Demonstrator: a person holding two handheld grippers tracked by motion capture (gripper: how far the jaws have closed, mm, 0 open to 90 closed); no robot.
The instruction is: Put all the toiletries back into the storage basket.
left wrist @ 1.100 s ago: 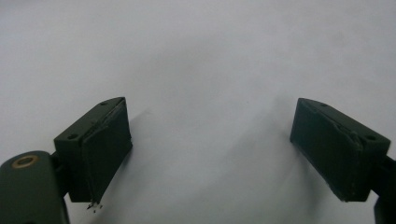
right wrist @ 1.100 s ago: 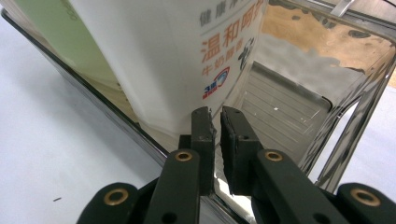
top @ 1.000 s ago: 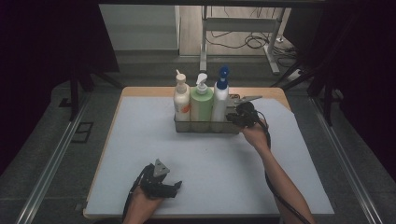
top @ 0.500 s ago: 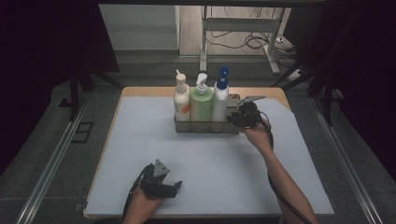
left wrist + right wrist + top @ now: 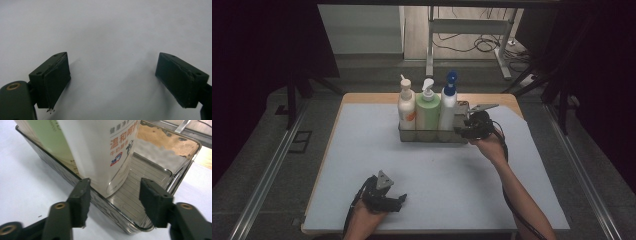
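The right gripper (image 5: 113, 200), jaws just opened and clear, straddles the wall of the metal tray (image 5: 125, 225) beside the white blue-capped bottle (image 5: 100, 152) standing inside; left gripper (image 5: 113, 82) open, empty.

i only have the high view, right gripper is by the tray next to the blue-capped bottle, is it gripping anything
Observer: No. In the right gripper view the right gripper has just been opening; its pads stand apart, off the white bottle, with the tray wall between them.
Operator: is that end of the tray free
Observer: Yes, the tray floor beside the white bottle is bare there, ribbed metal.
Operator: and the left gripper
Observer: The left gripper is open wide over the plain table cover, nothing between its pads.
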